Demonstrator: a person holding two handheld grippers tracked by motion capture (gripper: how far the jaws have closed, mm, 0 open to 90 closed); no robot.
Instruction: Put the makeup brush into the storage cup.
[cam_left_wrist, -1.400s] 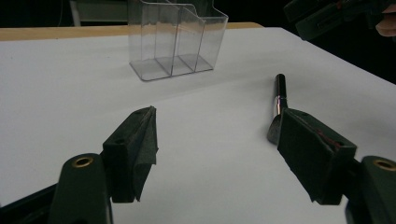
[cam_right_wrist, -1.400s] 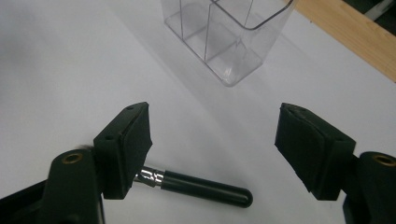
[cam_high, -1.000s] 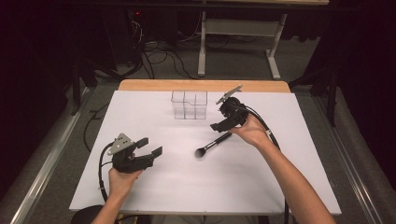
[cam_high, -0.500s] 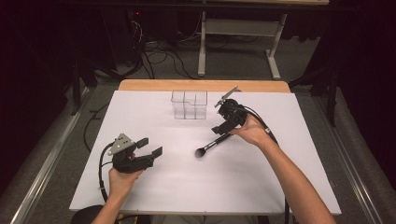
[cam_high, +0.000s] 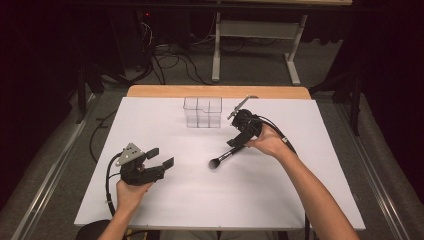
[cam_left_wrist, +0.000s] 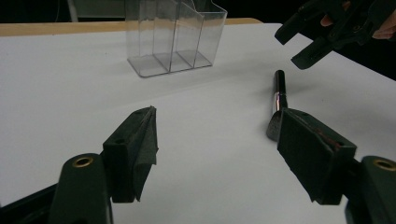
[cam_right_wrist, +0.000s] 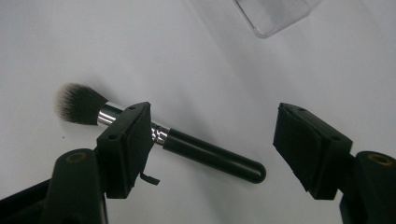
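Centre-right of the high view, the makeup brush (cam_high: 226, 157) lies flat on the white table (cam_high: 260, 200), and the right tool (cam_high: 239, 141) hovers over its handle end, jaws apart. It looks light, rigid and glossy, likely slippery; the black handle (cam_right_wrist: 212, 158) is the place to pinch, sparing the soft bristles (cam_right_wrist: 77, 102). Lower left, the left tool (cam_high: 161, 158) waits, jaws spread, its jaw hiding the brush head in its own view.
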